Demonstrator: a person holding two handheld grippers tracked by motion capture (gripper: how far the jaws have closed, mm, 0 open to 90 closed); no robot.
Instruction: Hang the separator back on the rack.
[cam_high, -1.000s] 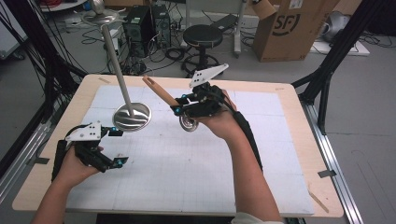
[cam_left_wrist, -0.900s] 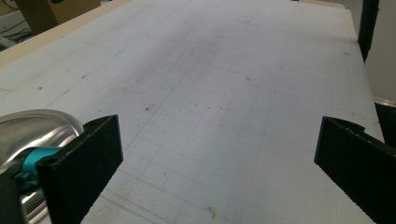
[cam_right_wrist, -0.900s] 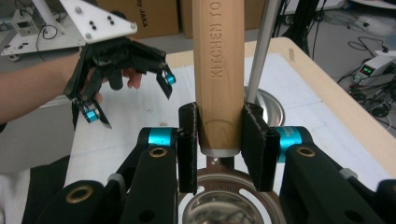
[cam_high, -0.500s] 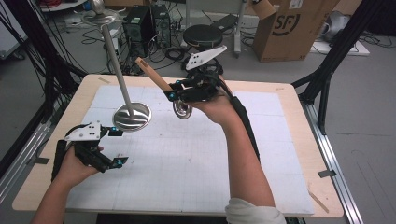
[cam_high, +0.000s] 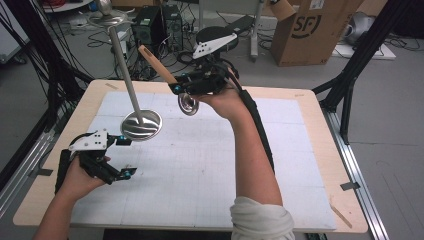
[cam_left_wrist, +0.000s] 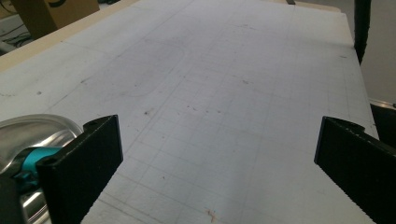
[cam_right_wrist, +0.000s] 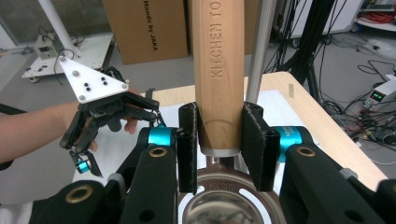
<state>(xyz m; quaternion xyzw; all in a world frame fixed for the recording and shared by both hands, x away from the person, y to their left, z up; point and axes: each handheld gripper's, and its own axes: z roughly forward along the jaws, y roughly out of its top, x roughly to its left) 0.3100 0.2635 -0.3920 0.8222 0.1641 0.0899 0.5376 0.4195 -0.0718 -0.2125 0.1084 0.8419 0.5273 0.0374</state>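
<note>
My right gripper (cam_high: 179, 90) is held up above the table's far middle, shut on a wooden-handled utensil (cam_high: 156, 66) just above its small round metal bowl (cam_high: 188, 104). In the right gripper view the pads (cam_right_wrist: 187, 144) press both sides of the engraved wooden handle (cam_right_wrist: 218, 70), with the metal bowl (cam_right_wrist: 229, 205) below. A metal stand has a round shiny base (cam_high: 141, 125) on the mat and a pole (cam_high: 124, 65) leaning back and left. My left gripper (cam_high: 126, 157) rests low at the near left, open, with nothing between its jaws (cam_left_wrist: 215, 154); the stand's base (cam_left_wrist: 32, 128) is by its left jaw.
A white gridded mat (cam_high: 210, 165) covers the wooden table (cam_high: 310, 105). Beyond the far edge are a cardboard box (cam_high: 315, 30), a black stool (cam_high: 215, 32), computer cases and cables on the floor. Black frame legs (cam_high: 350, 75) stand at the right.
My right gripper has risen with the utensil and shifted a little left and toward the stand's pole. The left gripper has stayed in place, still open.
</note>
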